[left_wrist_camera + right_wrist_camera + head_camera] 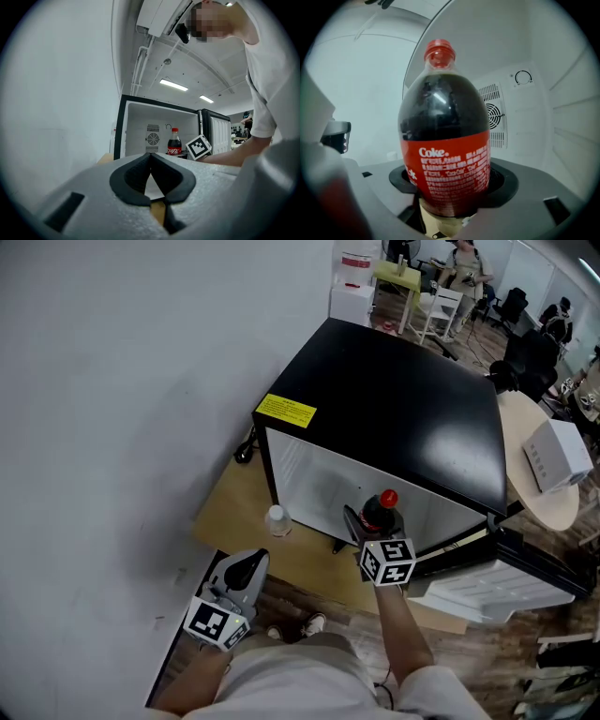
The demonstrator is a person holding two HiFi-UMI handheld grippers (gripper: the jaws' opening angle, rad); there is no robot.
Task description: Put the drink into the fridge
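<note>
Drink bottle (445, 136), one, labelled "Coke": we are clamping it in the right tool (452, 185) at one open fridge (403, 409); left tool (151, 176) closed, empty.

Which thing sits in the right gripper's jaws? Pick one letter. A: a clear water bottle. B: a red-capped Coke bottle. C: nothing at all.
B: the right gripper is shut around the labelled body of the Coke bottle, held upright before the open fridge.
</note>
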